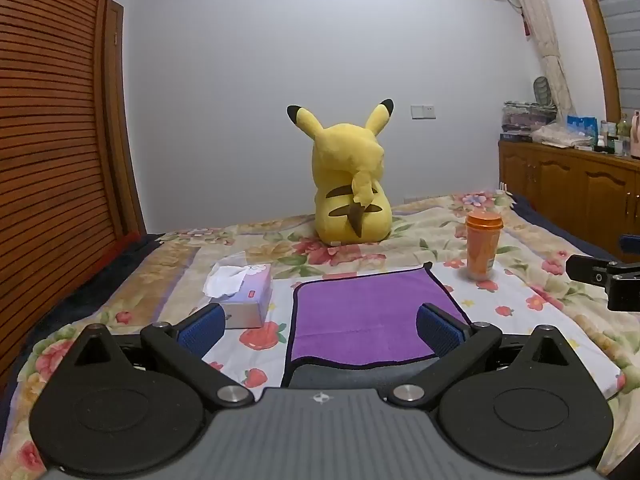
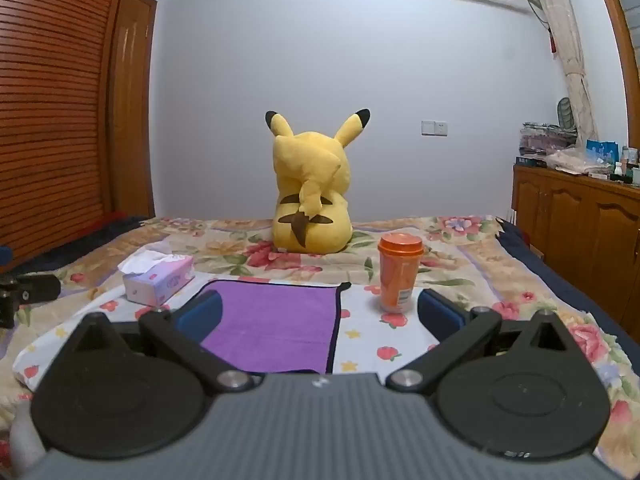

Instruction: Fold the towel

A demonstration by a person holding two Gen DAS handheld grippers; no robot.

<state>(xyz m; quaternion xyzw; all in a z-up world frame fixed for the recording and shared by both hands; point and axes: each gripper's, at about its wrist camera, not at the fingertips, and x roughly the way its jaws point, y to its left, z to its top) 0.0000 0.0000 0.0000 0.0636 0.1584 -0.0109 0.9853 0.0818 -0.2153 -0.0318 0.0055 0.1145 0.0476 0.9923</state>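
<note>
No text, brand or number can be read in either view. The tissue box [image 1: 245, 295] [image 2: 158, 283] carries a small red label on its near end in the left wrist view, and a round printed emblem on its side in the right wrist view, but the marks on both are too small to make out. The orange cup [image 1: 482, 246] [image 2: 398, 274] has a pale label low on its side in the right wrist view; its print is blurred. The blue packaging [image 1: 581, 126] on the cabinet shows only white shapes.
</note>
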